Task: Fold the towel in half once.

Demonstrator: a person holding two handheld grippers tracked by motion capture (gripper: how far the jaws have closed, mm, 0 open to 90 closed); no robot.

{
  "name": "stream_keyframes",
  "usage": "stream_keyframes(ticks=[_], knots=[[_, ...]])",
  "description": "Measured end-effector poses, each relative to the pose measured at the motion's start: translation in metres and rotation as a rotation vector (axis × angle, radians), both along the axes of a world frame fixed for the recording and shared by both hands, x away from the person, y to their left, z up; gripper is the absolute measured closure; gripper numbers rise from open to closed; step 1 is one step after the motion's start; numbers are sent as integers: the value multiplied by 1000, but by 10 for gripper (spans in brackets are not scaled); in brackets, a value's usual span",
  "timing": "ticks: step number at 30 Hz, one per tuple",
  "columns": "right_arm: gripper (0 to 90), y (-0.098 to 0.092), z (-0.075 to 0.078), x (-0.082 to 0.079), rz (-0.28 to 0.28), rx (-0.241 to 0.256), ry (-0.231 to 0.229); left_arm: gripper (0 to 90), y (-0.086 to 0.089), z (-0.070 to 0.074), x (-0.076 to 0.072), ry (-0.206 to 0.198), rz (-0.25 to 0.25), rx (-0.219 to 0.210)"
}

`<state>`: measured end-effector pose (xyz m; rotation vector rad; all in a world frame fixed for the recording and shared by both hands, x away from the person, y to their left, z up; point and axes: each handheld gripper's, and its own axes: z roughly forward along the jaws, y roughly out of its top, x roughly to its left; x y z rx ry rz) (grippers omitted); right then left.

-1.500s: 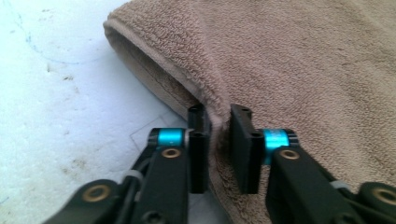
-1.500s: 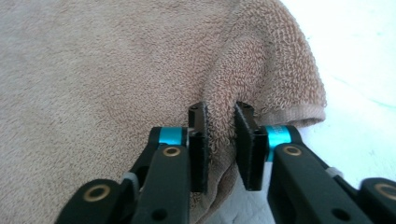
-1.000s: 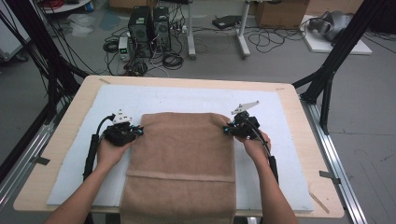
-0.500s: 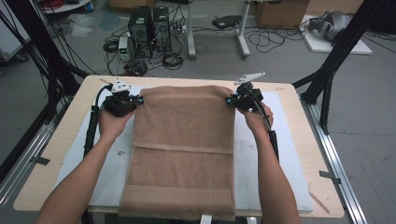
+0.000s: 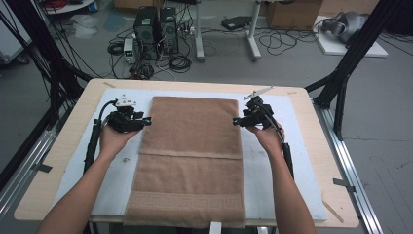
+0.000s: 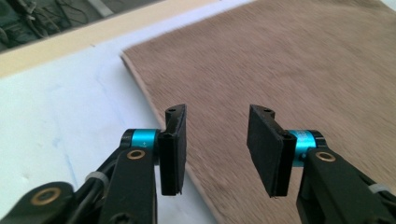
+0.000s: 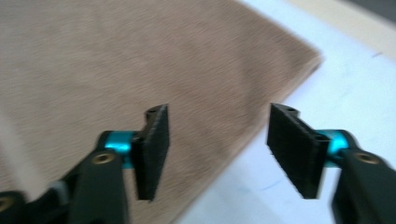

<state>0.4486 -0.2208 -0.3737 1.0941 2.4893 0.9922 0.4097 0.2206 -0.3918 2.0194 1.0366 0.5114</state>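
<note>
A brown towel point(image 5: 191, 156) lies flat and spread out on the white mat point(image 5: 287, 161) covering the table point(image 5: 63, 146), its near end reaching the table's front edge. The left gripper point(image 5: 144, 121) sits at the towel's left edge, jaws wide apart and holding nothing; the right gripper point(image 5: 235, 121) sits at the right edge, likewise wide apart and empty; both are up near the far corners.
</note>
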Motion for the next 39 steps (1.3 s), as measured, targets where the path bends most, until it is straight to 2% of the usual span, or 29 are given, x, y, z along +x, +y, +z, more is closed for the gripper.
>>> stream_keyframes(ticks=[1, 3, 8, 10, 14, 20, 23, 25, 27, 30, 36, 39], knots=[[353, 2, 1, -2, 18, 5, 8, 543, 0, -1, -4, -18, -4, -2], [331, 8, 5, -9, 36, 3, 6, 546, 0, -4, -10, -24, -15, -28], [309, 16, 17, -23, 78, 24, -38, 531, 2, -8, -23, -33, -37, -41], [321, 17, 17, -31, 87, 46, -81, 515, 3, -9, -28, -35, -46, -46], [315, 13, 8, -43, 87, 66, -83, 489, 3, -10, -38, -36, -74, -44], [307, 4, -9, -59, 78, 69, -79, 441, 0, -12, -49, -29, -99, -5], [301, 1, -14, -65, 73, 70, -74, 417, -3, -11, -53, -26, -112, -1], [301, -3, -18, -69, 66, 83, -70, 408, -4, -13, -57, -40, -114, -7], [300, -5, -21, -72, 65, 82, -71, 407, -3, -16, -59, -28, -112, -8], [301, -6, -26, -76, 63, 84, -67, 407, -2, -20, -61, -18, -112, -3], [335, 0, -39, -77, 81, 63, -38, 438, -7, -29, -56, 14, -122, 47], [363, 2, -45, -76, 88, 56, -29, 447, -7, -34, -54, 37, -123, 50]])
